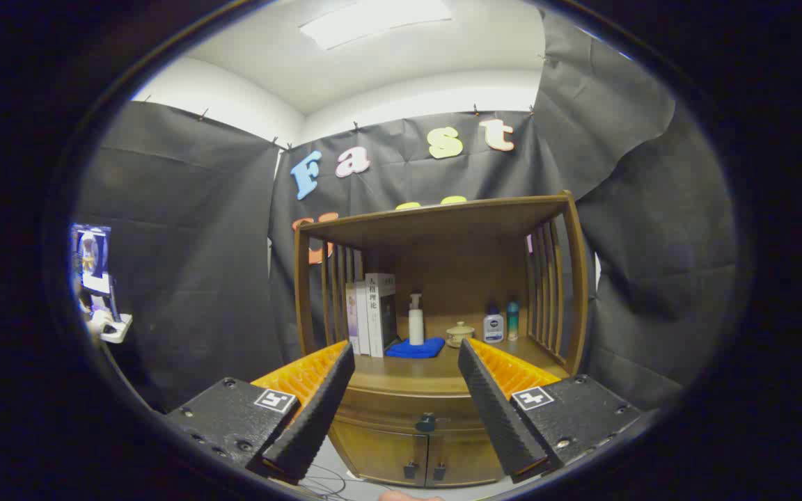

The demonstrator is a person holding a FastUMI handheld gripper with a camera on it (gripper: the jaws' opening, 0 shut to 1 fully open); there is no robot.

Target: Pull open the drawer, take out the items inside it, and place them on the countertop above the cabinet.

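Note:
A wooden cabinet (436,292) stands ahead, beyond my fingers. Its drawer (401,417) sits shut under the countertop (408,372), with a small dark knob (425,422) at its middle. My gripper (406,356) is open and holds nothing; its two black ribbed fingers (317,410) frame the countertop and drawer front from a distance. The knob lies between the fingers, lower down and well beyond them. What is inside the drawer is hidden.
On the countertop stand books (372,313), a white pump bottle (415,320) on a blue cloth (415,348), a small lidded pot (459,334) and two small bottles (493,325). Two cabinet doors (408,456) sit below the drawer. A screen (91,261) hangs far left.

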